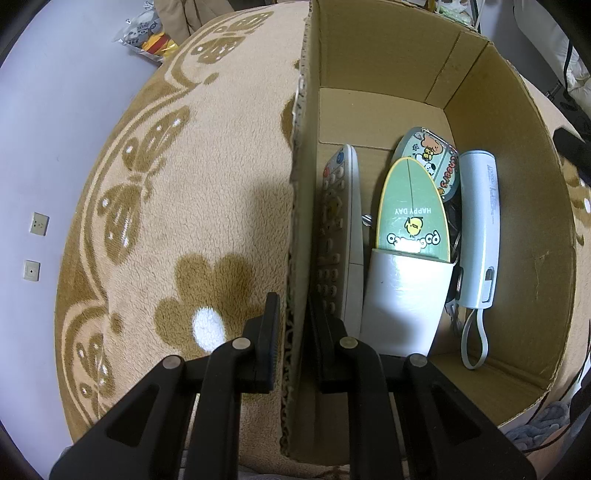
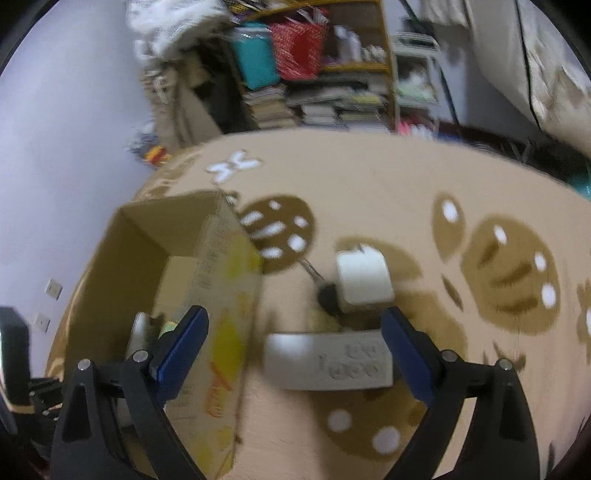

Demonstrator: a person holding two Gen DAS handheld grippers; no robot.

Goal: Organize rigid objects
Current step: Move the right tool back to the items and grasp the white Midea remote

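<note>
My left gripper [image 1: 294,310] is shut on the left wall of an open cardboard box [image 1: 528,206], one finger outside and one inside. In the box lie a white remote control [image 1: 340,229], a green oval "HAPPY DAY" item [image 1: 410,214] in a white sleeve, a cartoon-printed case [image 1: 432,158], a white power bank [image 1: 480,221] with a loop strap, and dark keys partly hidden under them. My right gripper [image 2: 295,332] hangs open over the blanket right of the box [image 2: 221,295]. Beyond its fingers lie a flat silver-white object [image 2: 328,362], a white cube-shaped block [image 2: 364,277] and a small black item [image 2: 327,295]; this view is blurred.
A beige blanket [image 1: 184,184] with brown flower and butterfly patterns covers the surface under everything. A pale wall with sockets [image 1: 38,223] is on the left. Cluttered shelves with books and baskets [image 2: 314,74] stand behind the blanket. A packaged toy [image 1: 147,33] lies at the far edge.
</note>
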